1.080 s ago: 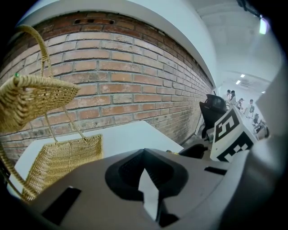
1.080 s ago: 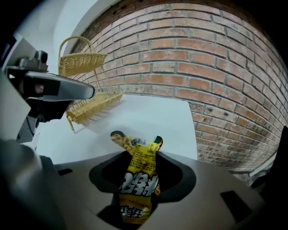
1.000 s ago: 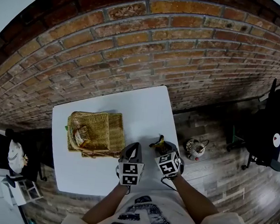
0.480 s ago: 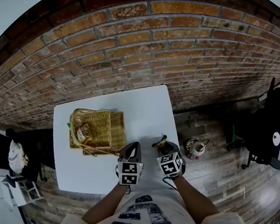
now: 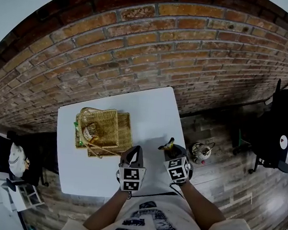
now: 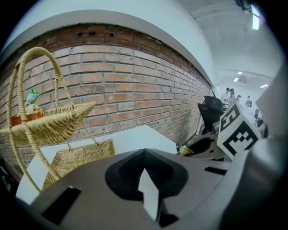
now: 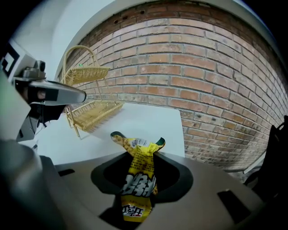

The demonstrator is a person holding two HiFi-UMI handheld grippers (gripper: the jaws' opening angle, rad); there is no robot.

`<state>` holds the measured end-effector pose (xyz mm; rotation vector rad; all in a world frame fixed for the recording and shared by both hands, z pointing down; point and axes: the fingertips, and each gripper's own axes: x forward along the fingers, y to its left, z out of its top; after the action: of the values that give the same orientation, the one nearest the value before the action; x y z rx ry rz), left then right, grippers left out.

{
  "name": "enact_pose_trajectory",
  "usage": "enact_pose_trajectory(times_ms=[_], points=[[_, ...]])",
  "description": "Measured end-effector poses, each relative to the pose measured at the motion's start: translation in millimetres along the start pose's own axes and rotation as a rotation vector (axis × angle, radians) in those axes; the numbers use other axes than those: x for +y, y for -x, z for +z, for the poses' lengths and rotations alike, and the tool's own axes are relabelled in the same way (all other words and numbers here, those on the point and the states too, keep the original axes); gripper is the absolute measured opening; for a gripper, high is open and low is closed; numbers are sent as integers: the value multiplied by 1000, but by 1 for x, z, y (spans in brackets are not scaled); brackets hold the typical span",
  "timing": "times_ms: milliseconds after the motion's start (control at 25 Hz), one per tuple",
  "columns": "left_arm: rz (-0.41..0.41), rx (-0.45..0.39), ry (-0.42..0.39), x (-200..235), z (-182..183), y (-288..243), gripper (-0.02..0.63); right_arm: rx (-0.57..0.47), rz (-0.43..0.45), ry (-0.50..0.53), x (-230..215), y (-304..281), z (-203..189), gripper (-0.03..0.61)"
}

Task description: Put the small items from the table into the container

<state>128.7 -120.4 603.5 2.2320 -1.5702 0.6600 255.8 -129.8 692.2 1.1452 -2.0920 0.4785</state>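
A yellow snack packet (image 7: pixel 137 175) is pinched between the jaws of my right gripper (image 7: pixel 139 167), its crumpled top sticking out above the white table (image 7: pixel 148 119). In the head view that gripper (image 5: pixel 170 146) is over the table's right front corner with the packet (image 5: pixel 168 144) at its tip. My left gripper (image 5: pixel 135 151) hangs beside it, shut and empty, its jaws pressed together (image 6: pixel 144 157). The two-tier wicker basket (image 5: pixel 102 133) stands at the table's left, and a small packet (image 5: pixel 88 132) lies in it. Seen from the left gripper, the basket (image 6: pixel 54 121) is ahead to the left.
A brick wall (image 5: pixel 139 51) runs behind the table (image 5: pixel 134 108). On the wooden floor to the right stand a small kettle-like object (image 5: pixel 201 152) and a black office chair (image 5: pixel 277 133). Dark clutter (image 5: pixel 0 157) sits at the left.
Both grippers have lifted a little above the table, the right one carrying the yellow packet. The basket has kept its place on the table.
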Motion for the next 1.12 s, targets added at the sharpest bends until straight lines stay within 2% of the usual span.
enact_pose_trajectory(times_ms=[240,360,680,1120], points=[[14,-41,-68,8,11,24,48,-72,-13,-30,5,19,24,164],[21,-62,-63,15,18,36,48,-106,-12,-49,14,30,42,164],[40,-116,-34,45,30,70,48,-199,-16,-24,44,56,92,164],[87,-168,9,115,33,120,48,-274,-26,-18,103,75,153,164]])
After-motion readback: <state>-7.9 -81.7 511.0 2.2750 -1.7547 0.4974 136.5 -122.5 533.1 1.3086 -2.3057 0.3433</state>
